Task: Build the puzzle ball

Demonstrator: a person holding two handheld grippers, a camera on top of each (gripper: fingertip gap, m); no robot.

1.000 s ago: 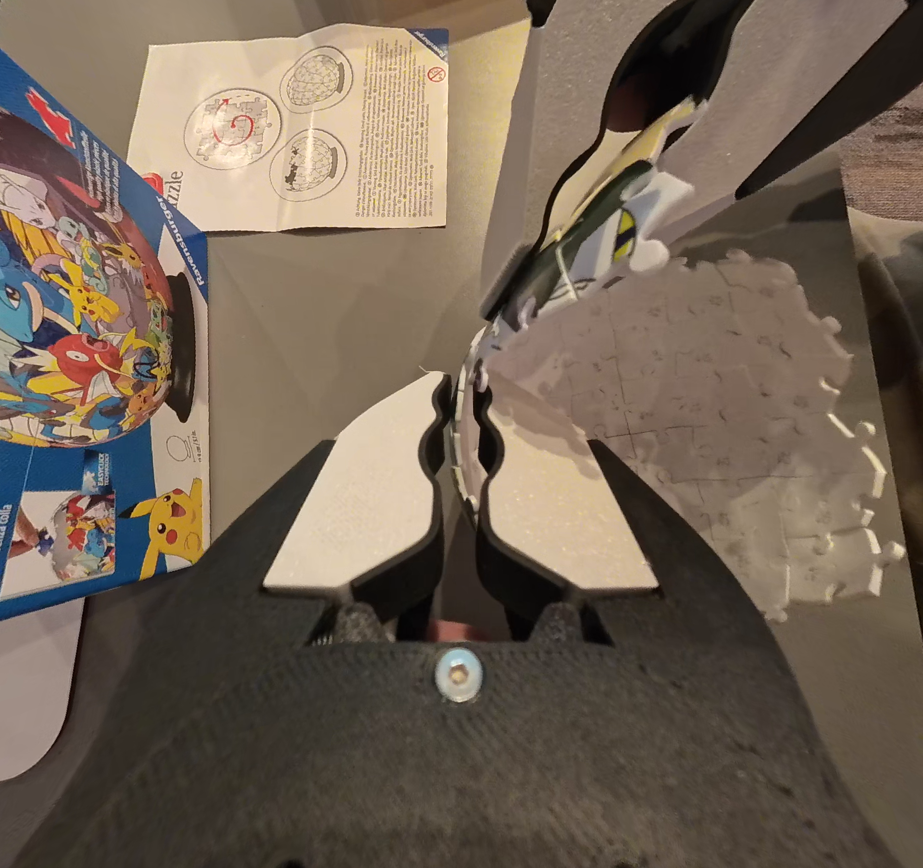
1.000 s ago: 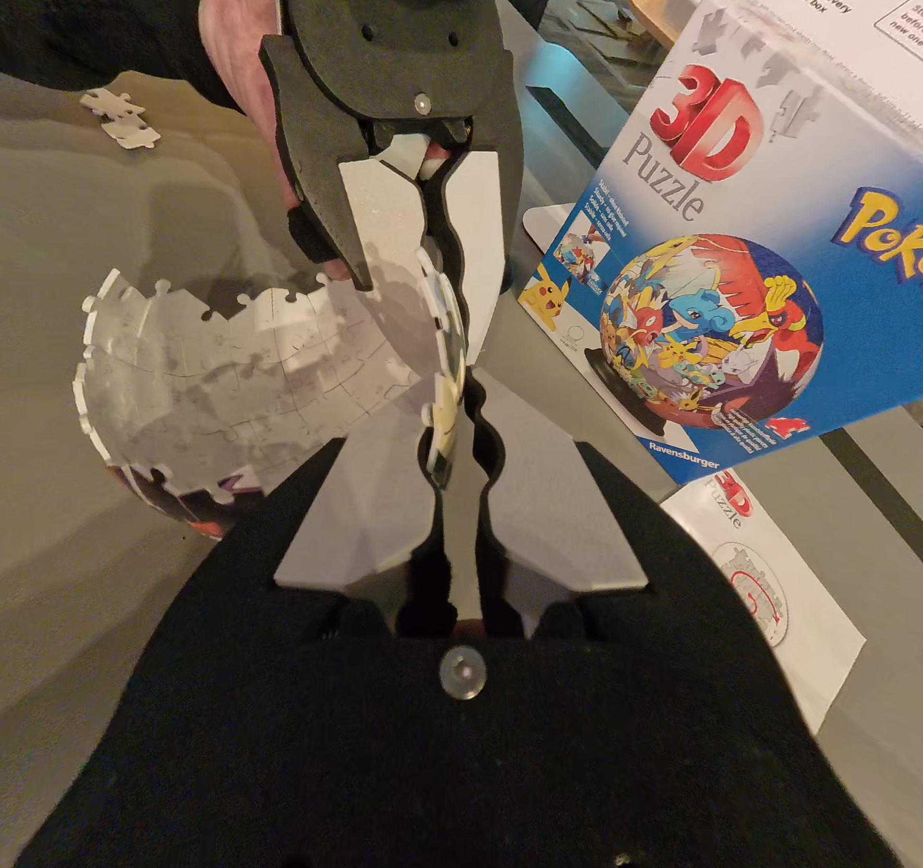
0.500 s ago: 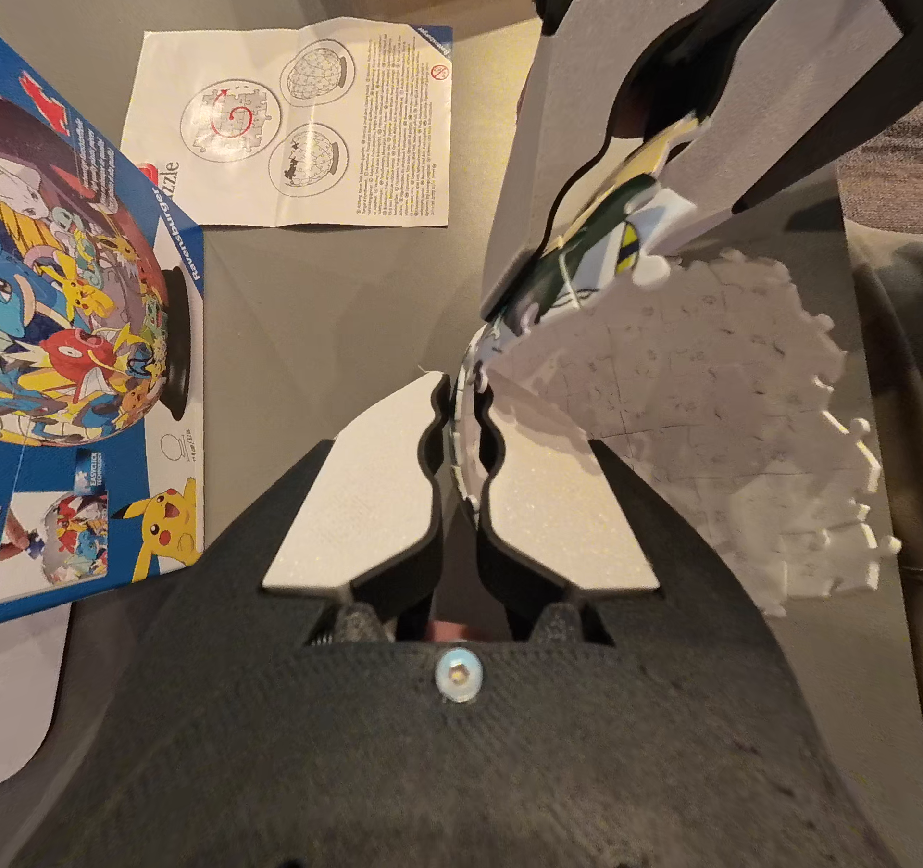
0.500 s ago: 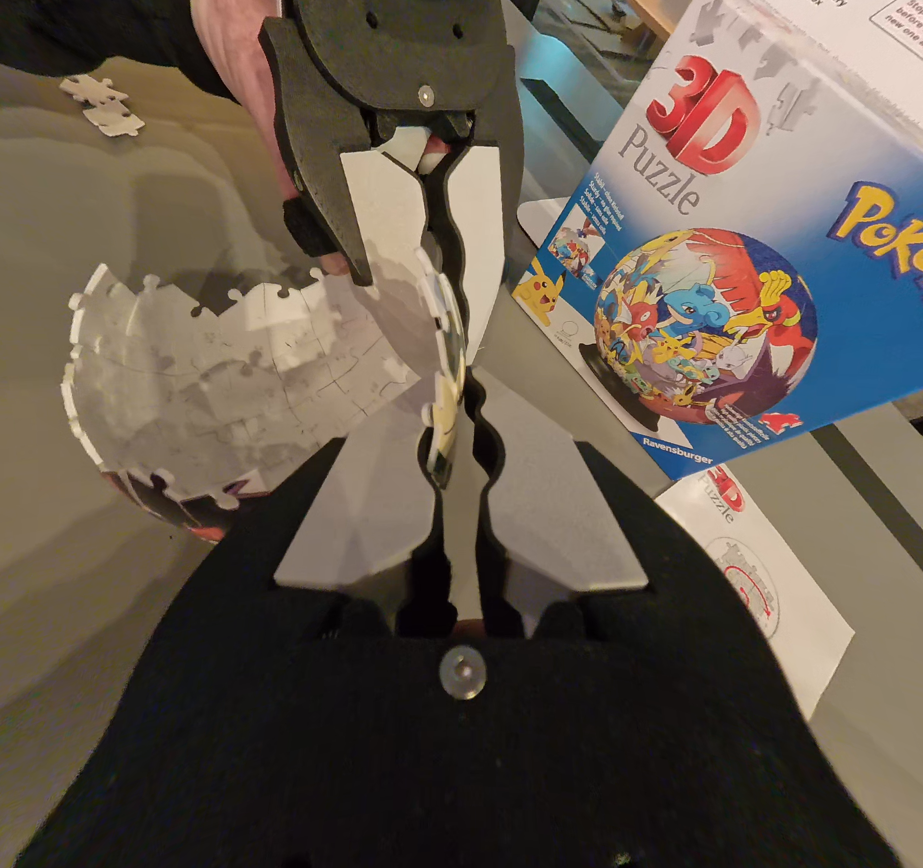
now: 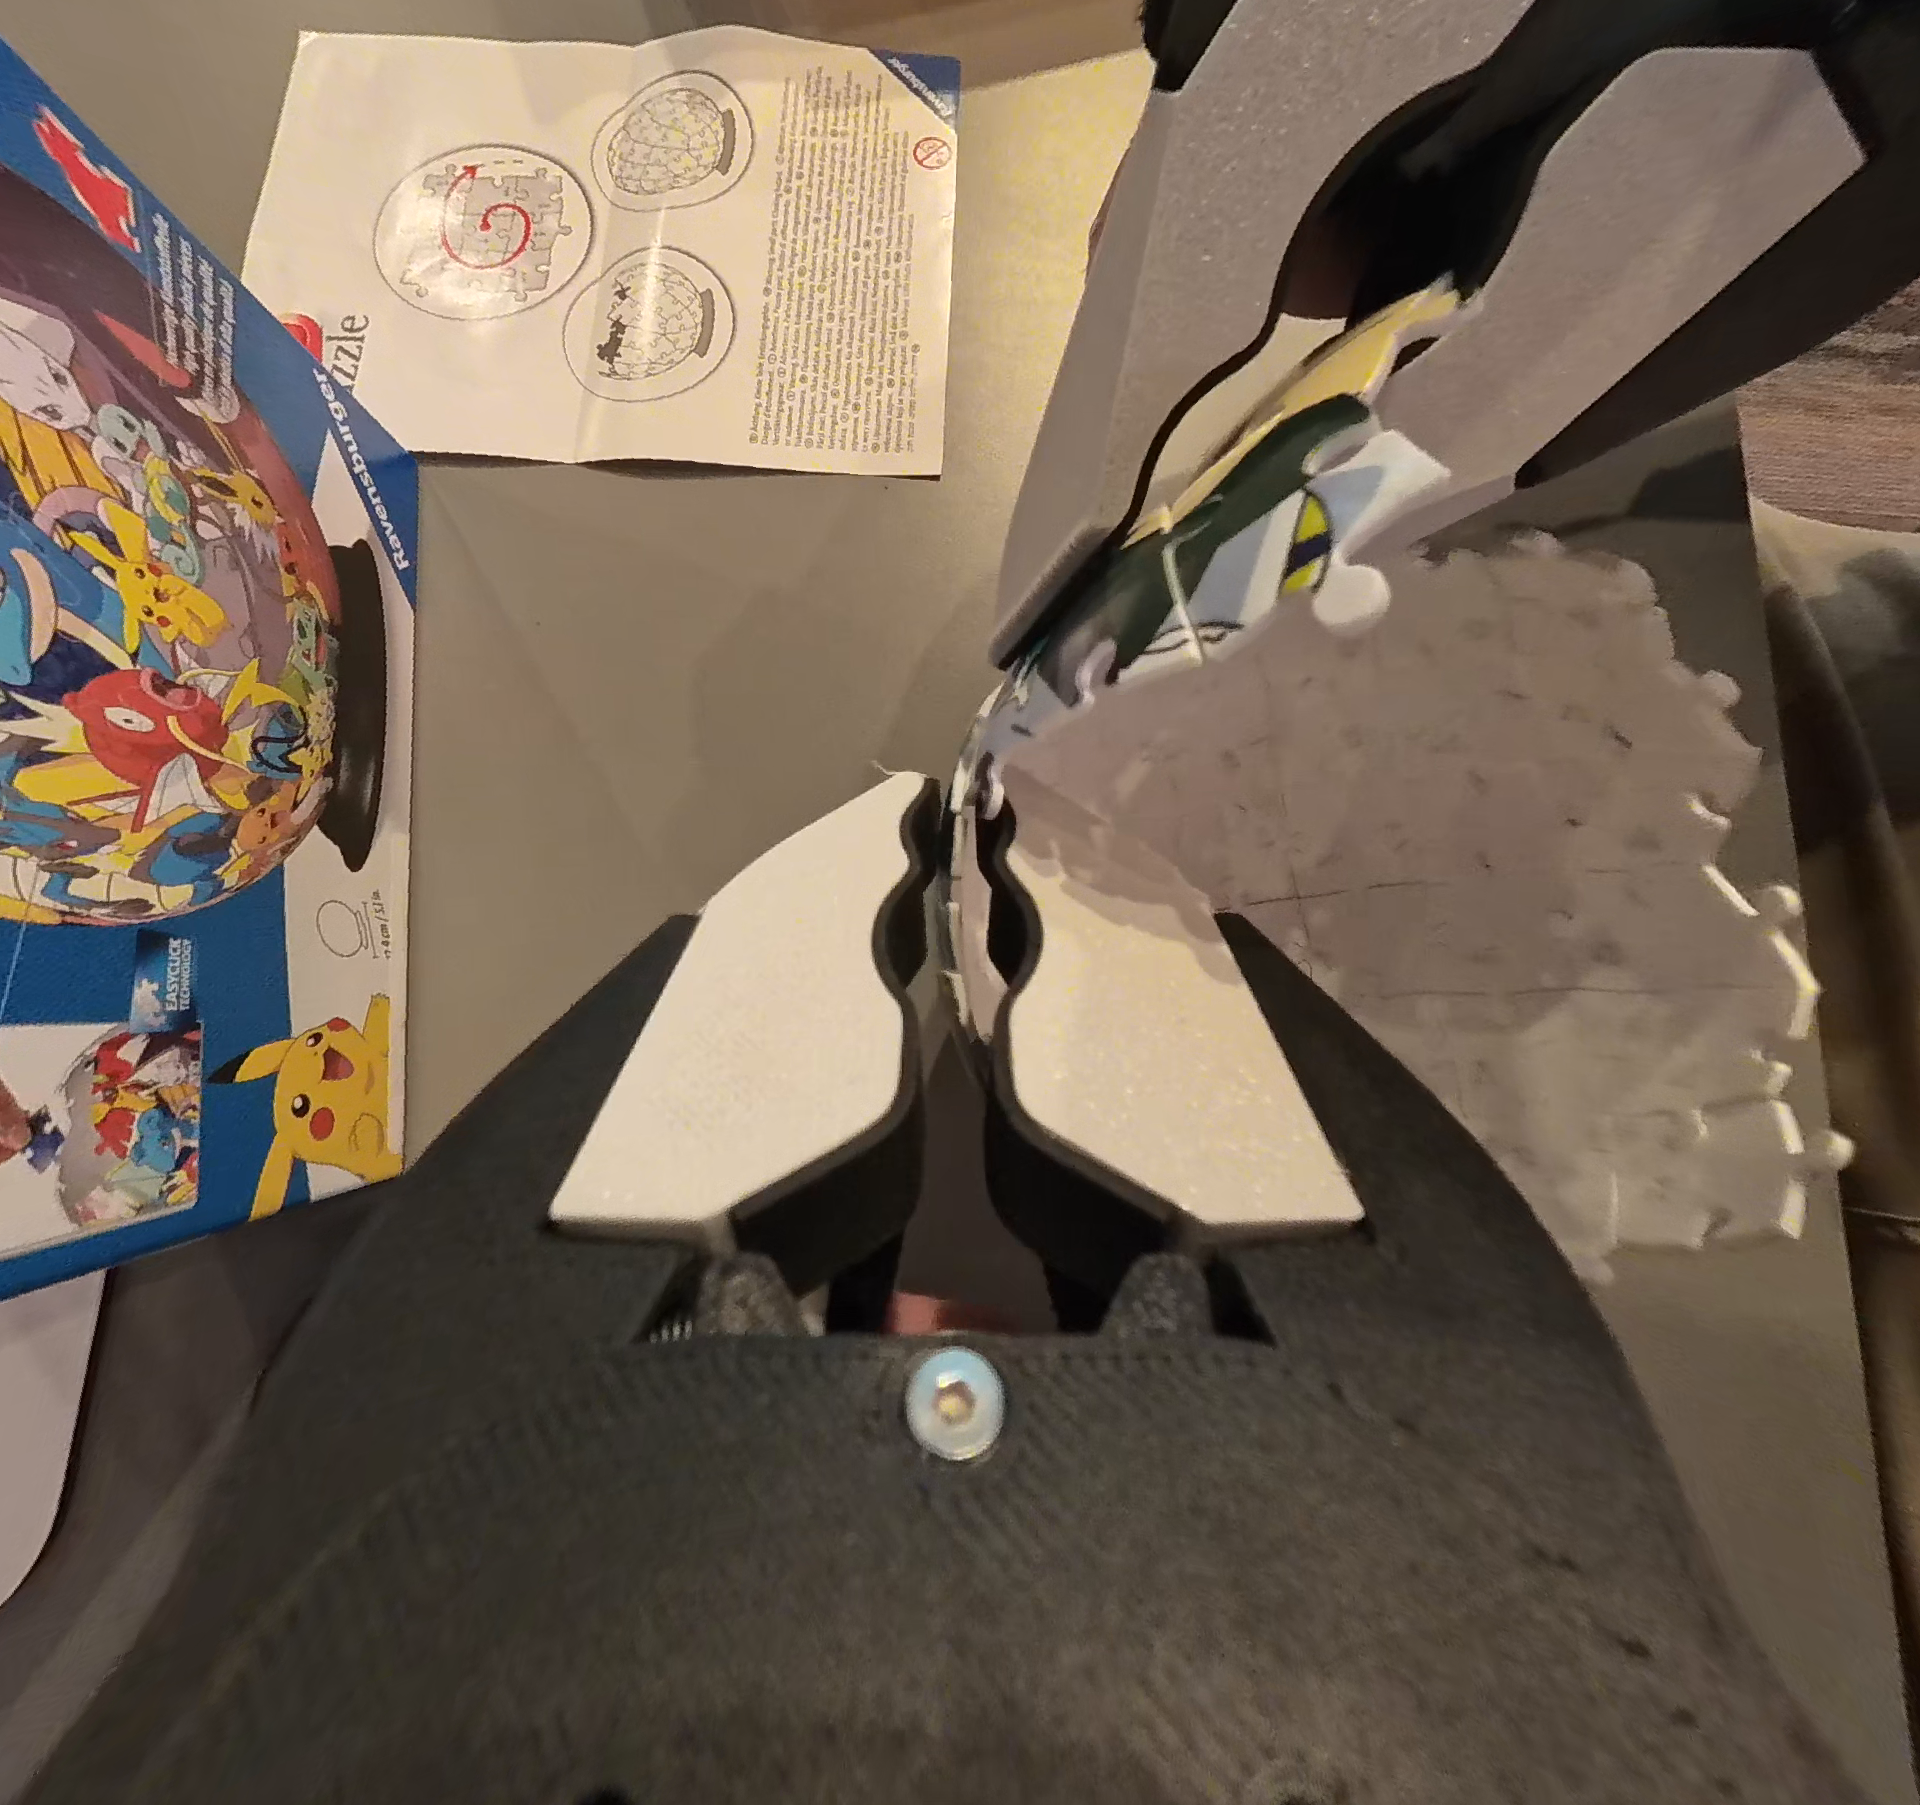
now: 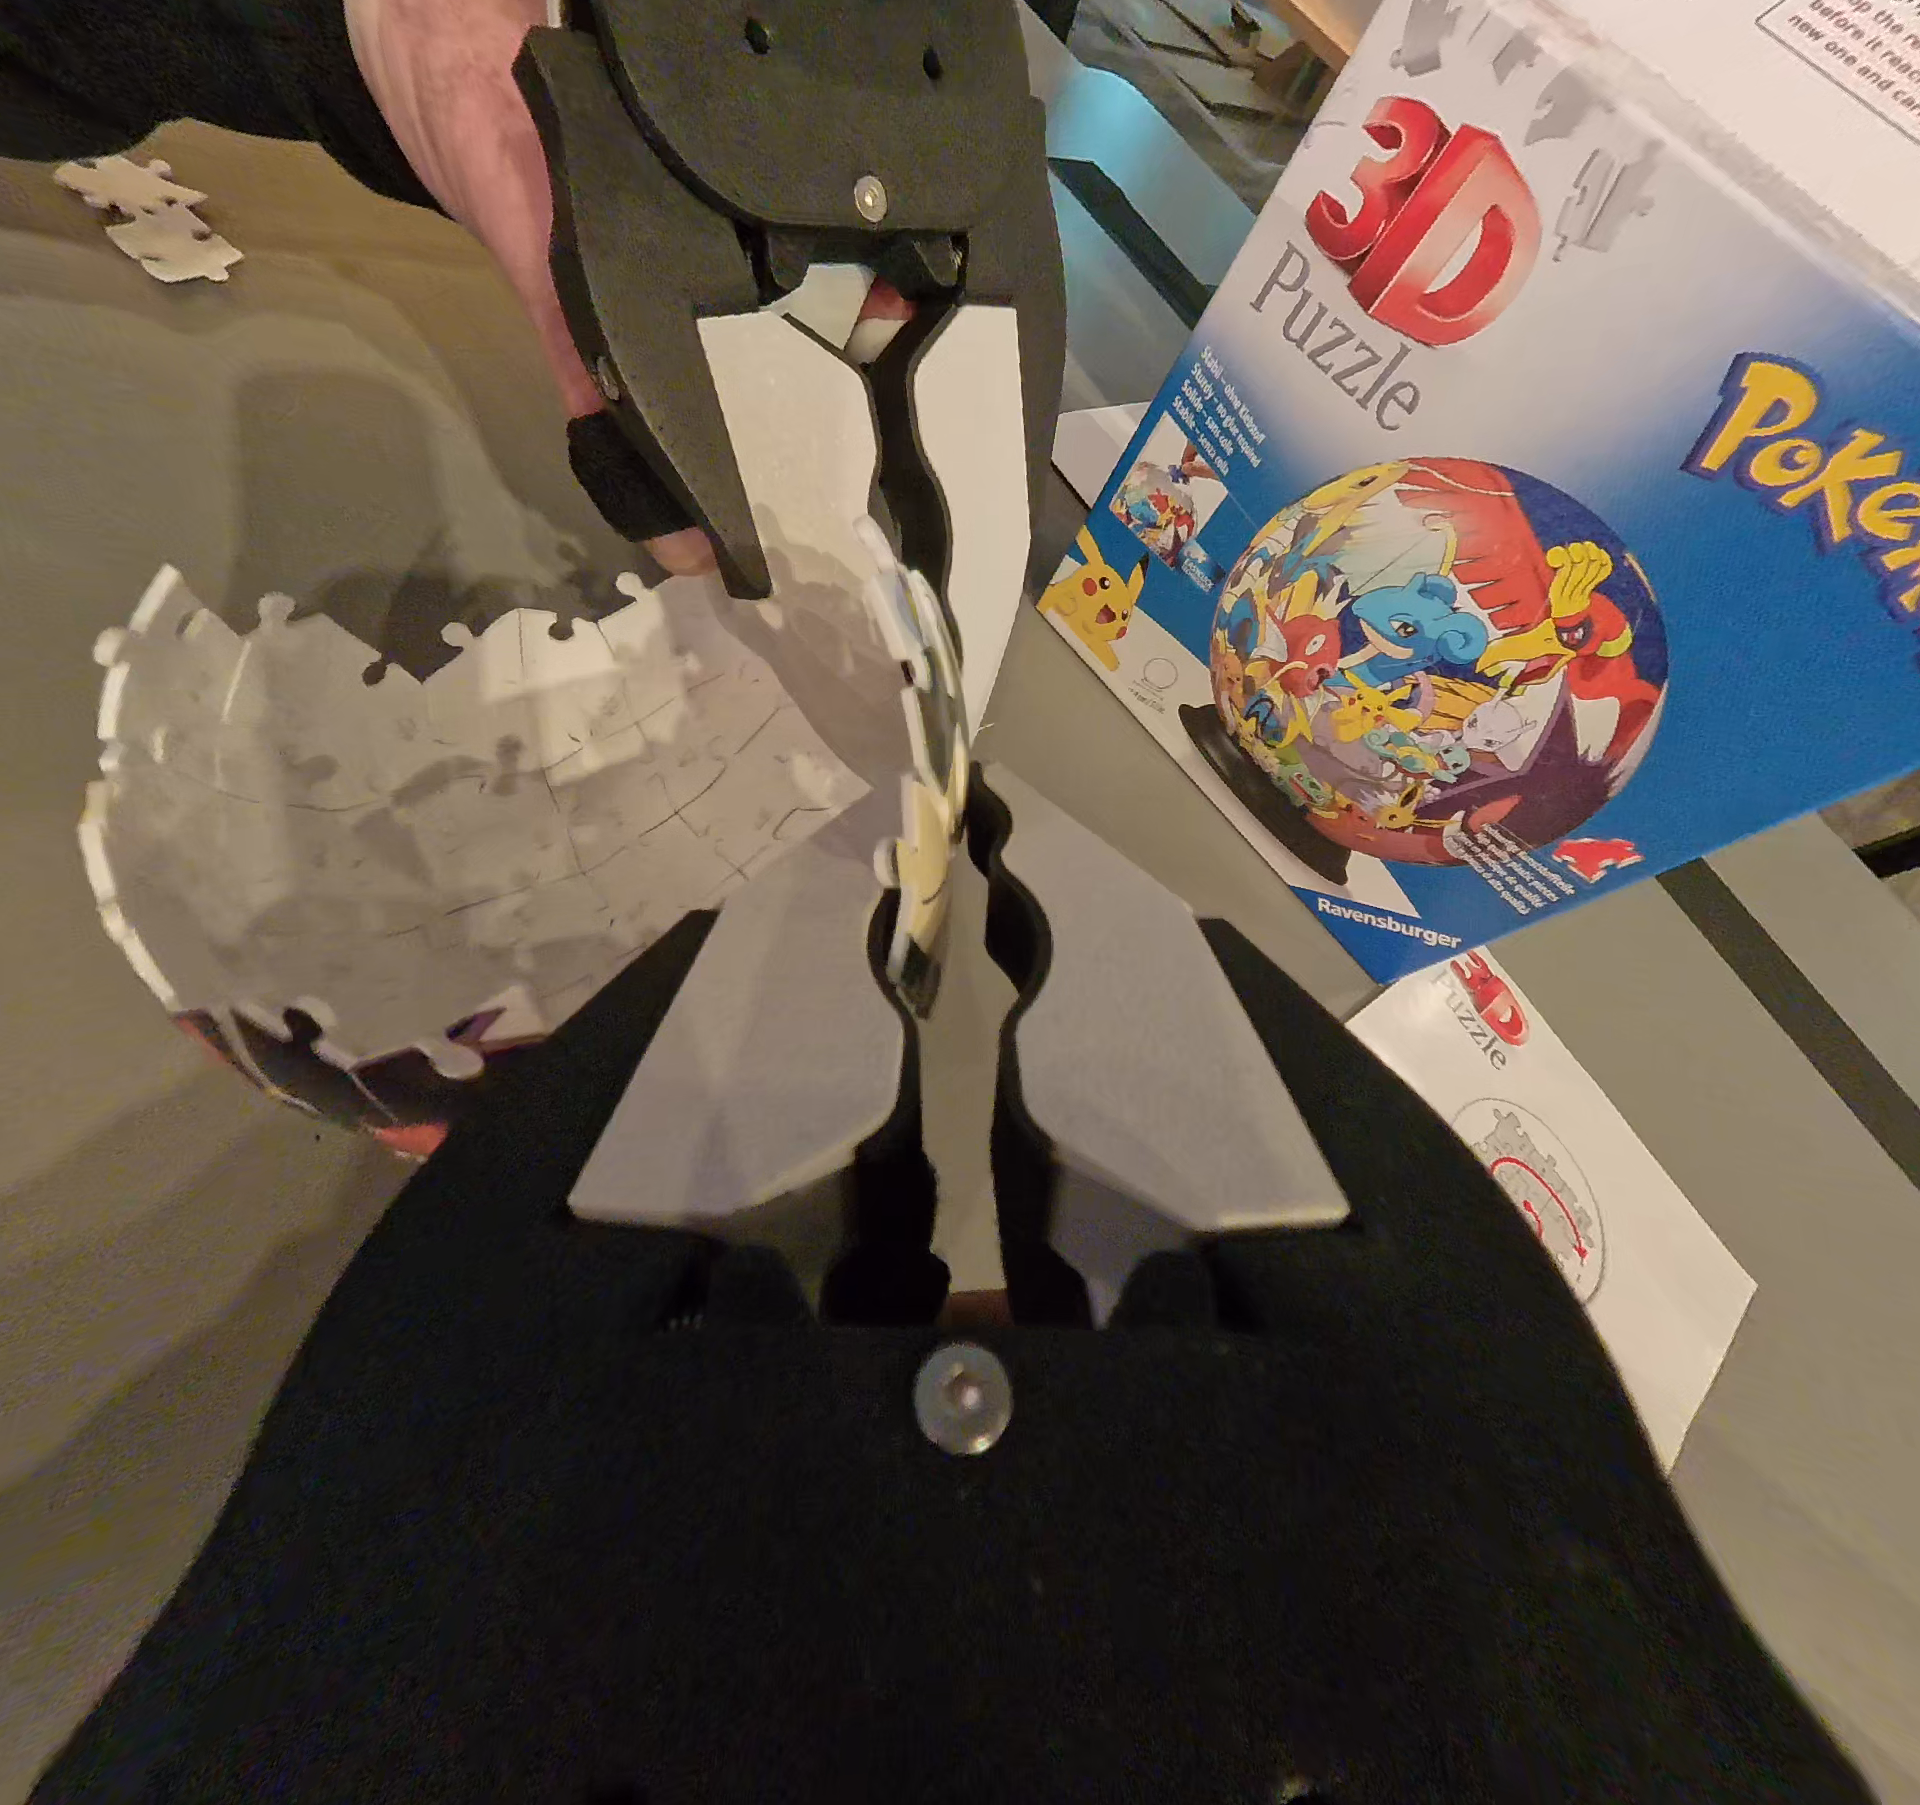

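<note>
The partly built puzzle ball [image 5: 1434,872] is an open half shell, white inside, held above the grey table. It also shows in the right wrist view [image 6: 416,799], with dark and red print on its outside. My left gripper [image 5: 951,799] is shut on the shell's rim. It reaches down from the top in the right wrist view [image 6: 894,612]. My right gripper [image 6: 940,820] is shut on a yellow and white rim piece [image 6: 925,862]. It comes in from the upper right in the left wrist view [image 5: 1226,581], pinching the dark green and yellow piece [image 5: 1236,508] against the rim.
The blue puzzle box [image 5: 187,716] lies at the left and also shows in the right wrist view [image 6: 1507,529]. A folded instruction sheet [image 5: 644,259] lies beyond it. Two loose white pieces [image 6: 145,217] lie on the tan surface. A person's hand [image 6: 447,62] holds the left gripper. Left and right tips are no more than a few centimetres apart.
Both grippers keep their hold. The shell and the two grippers have shifted slightly together; the box and sheet have drifted a little in both views.
</note>
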